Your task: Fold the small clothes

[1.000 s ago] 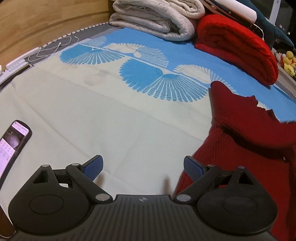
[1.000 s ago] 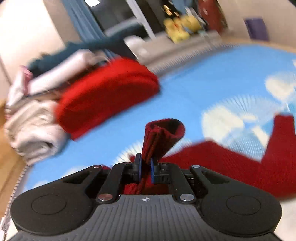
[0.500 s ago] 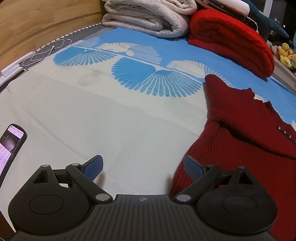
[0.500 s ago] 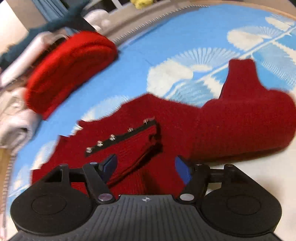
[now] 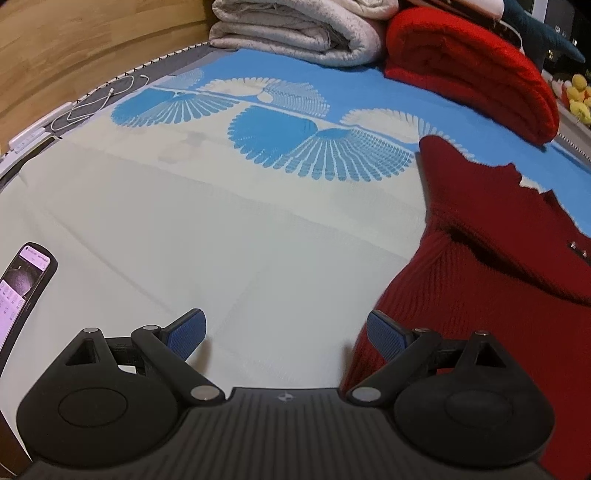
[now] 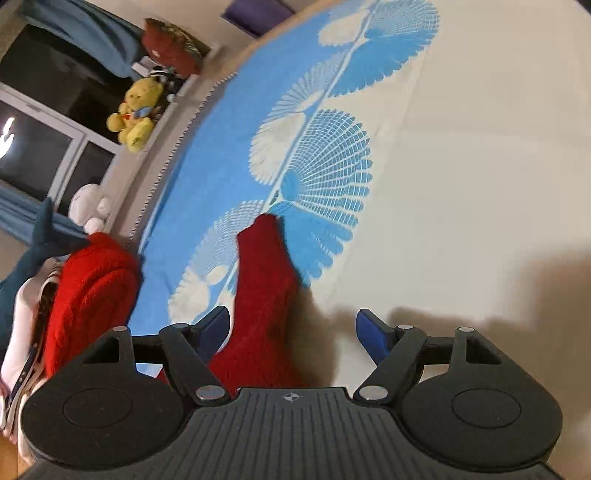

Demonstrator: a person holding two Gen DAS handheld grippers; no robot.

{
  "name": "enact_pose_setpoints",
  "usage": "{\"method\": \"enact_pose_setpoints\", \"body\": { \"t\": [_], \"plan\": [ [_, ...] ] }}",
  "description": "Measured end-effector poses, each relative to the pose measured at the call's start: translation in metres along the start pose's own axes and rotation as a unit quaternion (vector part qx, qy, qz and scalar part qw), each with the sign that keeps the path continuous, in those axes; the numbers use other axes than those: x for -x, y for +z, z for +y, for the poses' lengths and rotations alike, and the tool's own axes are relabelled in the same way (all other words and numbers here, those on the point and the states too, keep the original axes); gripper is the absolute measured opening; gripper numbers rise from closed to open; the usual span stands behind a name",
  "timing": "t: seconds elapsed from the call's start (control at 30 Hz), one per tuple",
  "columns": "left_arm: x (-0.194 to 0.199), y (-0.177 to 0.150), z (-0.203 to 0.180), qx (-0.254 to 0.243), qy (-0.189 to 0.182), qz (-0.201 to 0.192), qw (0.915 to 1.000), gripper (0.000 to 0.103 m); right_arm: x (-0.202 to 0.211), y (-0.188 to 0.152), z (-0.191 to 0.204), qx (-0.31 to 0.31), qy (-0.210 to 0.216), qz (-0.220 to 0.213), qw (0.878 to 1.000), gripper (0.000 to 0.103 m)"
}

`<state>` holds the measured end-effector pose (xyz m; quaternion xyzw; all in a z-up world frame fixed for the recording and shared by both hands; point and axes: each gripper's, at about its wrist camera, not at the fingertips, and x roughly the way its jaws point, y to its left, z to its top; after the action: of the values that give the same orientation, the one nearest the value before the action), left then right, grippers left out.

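nearest the left gripper (image 5: 286,334), a lit phone (image 5: 22,288) lies at the left edge of the pale bedsheet (image 5: 221,229), well apart from the garment. the dark red knit sweater (image 5: 498,266) lies flat on the sheet at the right of the left wrist view, its ribbed edge just beside the right blue pad, and small metal buttons (image 5: 578,248) show near the frame edge. beyond it the sheet turns blue with fan-shaped prints, and at the far end sit a folded grey blanket (image 5: 303,33) and a folded bright red blanket (image 5: 476,66), side by side and touching. a white cable (image 5: 92,107) curls on the grey border at the far left, against the wooden headboard (image 5: 74,48). in the right wrist view, one sweater sleeve (image 6: 264,280) runs forward from under the right gripper (image 6: 291,328), lying close against the left blue finger (whether it touches is unclear), its cuff reaching the blue print. farther off are the red blanket again, a yellow plush toy (image 6: 135,114) on the sill and a dark window (image 6: 40,147). both claws are spread wide and grip nothing; the left hovers low over bare sheet, level, while the right view is rolled so the bed's edge runs diagonally.
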<state>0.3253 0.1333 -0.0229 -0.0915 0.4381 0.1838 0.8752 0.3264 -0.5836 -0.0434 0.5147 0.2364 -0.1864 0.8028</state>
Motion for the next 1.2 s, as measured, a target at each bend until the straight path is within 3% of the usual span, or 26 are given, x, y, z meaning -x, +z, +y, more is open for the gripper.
{"method": "enact_pose_setpoints", "body": {
  "t": [0.2, 0.27, 0.3, 0.37, 0.5, 0.63, 0.77, 0.87, 0.97, 1.07, 1.13, 1.2],
  "plan": [
    [-0.016, -0.003, -0.011, -0.01, 0.001, 0.021, 0.9997, 0.096, -0.059, 0.006, 0.026, 0.011, 0.051, 0.093, 0.994, 0.075],
    [-0.021, -0.004, -0.014, -0.01, 0.004, 0.025, 0.9996, 0.096, -0.064, -0.002, 0.041, 0.045, 0.038, 0.093, 0.994, 0.039],
    [-0.022, -0.004, -0.015, -0.01, 0.005, 0.025, 0.9996, 0.096, -0.06, -0.006, 0.049, 0.07, 0.031, 0.078, 0.994, 0.014],
    [-0.022, -0.004, -0.017, -0.012, 0.007, 0.023, 0.9996, 0.096, -0.042, -0.008, 0.059, 0.082, 0.03, 0.017, 0.996, 0.014],
    [-0.023, -0.005, -0.021, -0.019, 0.006, 0.023, 0.9995, 0.096, 0.01, 0.014, 0.049, -0.008, 0.059, -0.13, 0.99, 0.014],
    [-0.025, -0.007, -0.023, -0.025, 0.006, 0.026, 0.9993, 0.096, 0.034, 0.031, 0.03, -0.058, 0.036, -0.207, 0.976, 0.014],
    [-0.026, -0.009, -0.024, -0.021, 0.005, 0.031, 0.9993, 0.096, 0.003, 0.029, 0.006, -0.055, -0.081, -0.158, 0.983, 0.014],
    [-0.027, -0.008, -0.024, -0.024, 0.004, 0.03, 0.9993, 0.096, -0.009, 0.017, -0.013, -0.069, -0.105, -0.16, 0.979, 0.013],
    [-0.025, -0.009, -0.023, -0.024, 0.003, 0.029, 0.9993, 0.096, -0.007, 0.016, -0.008, -0.058, -0.111, -0.165, 0.978, 0.013],
    [-0.022, -0.008, -0.02, -0.019, -0.001, 0.028, 0.9994, 0.096, -0.001, 0.016, 0.025, -0.005, -0.103, -0.187, 0.977, 0.012],
    [-0.02, -0.007, -0.018, -0.014, -0.002, 0.027, 0.9995, 0.096, 0.007, 0.009, 0.064, 0.069, -0.077, -0.204, 0.974, 0.012],
    [-0.018, -0.005, -0.014, -0.009, 0.002, 0.025, 0.9997, 0.096, 0.015, -0.011, 0.115, 0.157, -0.023, -0.208, 0.965, 0.012]
  ]
}}
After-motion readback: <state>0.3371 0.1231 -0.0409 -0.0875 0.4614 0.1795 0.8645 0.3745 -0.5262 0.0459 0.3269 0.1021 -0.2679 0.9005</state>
